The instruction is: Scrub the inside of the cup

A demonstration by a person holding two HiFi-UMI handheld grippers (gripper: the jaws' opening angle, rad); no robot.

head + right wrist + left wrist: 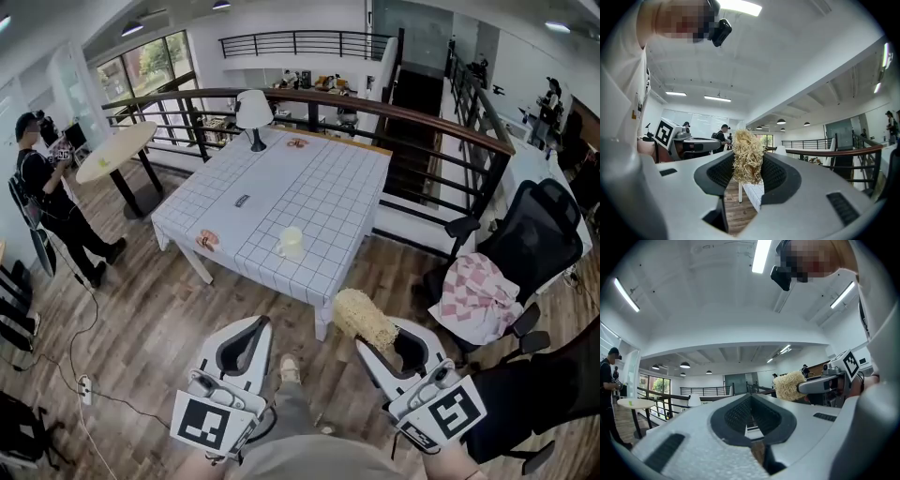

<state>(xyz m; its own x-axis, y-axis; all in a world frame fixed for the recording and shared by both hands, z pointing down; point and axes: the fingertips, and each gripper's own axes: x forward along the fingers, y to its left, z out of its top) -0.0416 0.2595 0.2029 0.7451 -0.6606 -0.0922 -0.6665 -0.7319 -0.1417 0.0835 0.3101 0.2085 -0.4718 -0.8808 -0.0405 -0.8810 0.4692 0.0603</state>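
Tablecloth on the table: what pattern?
The tablecloth is white with a thin dark grid; head view shows it best.

head view: above, facing steeply down past left gripper (258, 324) and right gripper (375, 345) to surface (319, 197) ahead | gripper views: close behind own jaws, facing level, each catching the other gripper beside it | all share: surface, railing (375, 101), fibre scrubber (364, 319)
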